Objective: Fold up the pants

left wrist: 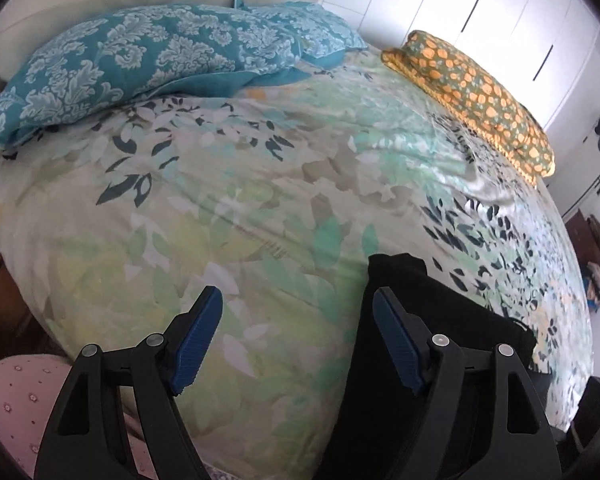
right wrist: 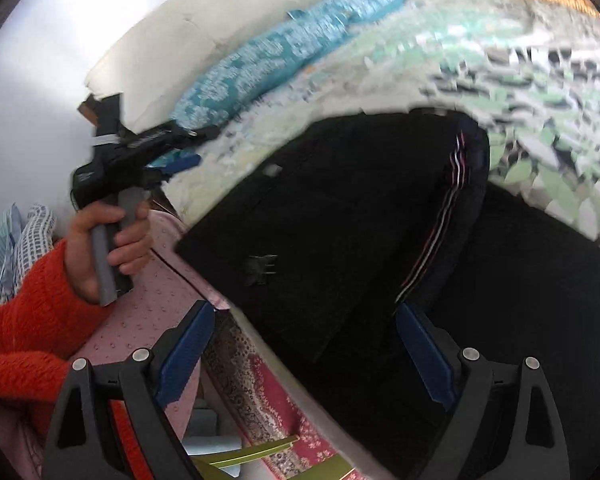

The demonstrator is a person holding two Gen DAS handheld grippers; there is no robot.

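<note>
Black pants (right wrist: 340, 216) with a thin red and white side stripe (right wrist: 432, 236) lie on the bed near its front edge. In the left wrist view the pants (left wrist: 452, 312) show at the lower right, behind the right finger. My left gripper (left wrist: 298, 324) is open and empty above the bedspread, left of the pants; it also shows in the right wrist view (right wrist: 180, 148), held in a hand. My right gripper (right wrist: 304, 340) is open and empty, hovering over the near edge of the pants. The right wrist view is blurred.
The bed carries a leaf-print bedspread (left wrist: 240, 184), teal patterned pillows (left wrist: 148, 60) at the head and an orange-spotted pillow (left wrist: 480, 92) at the far right. White wardrobes (left wrist: 480, 4) stand behind. A patterned rug (right wrist: 268, 400) and a green object (right wrist: 260, 456) lie on the floor.
</note>
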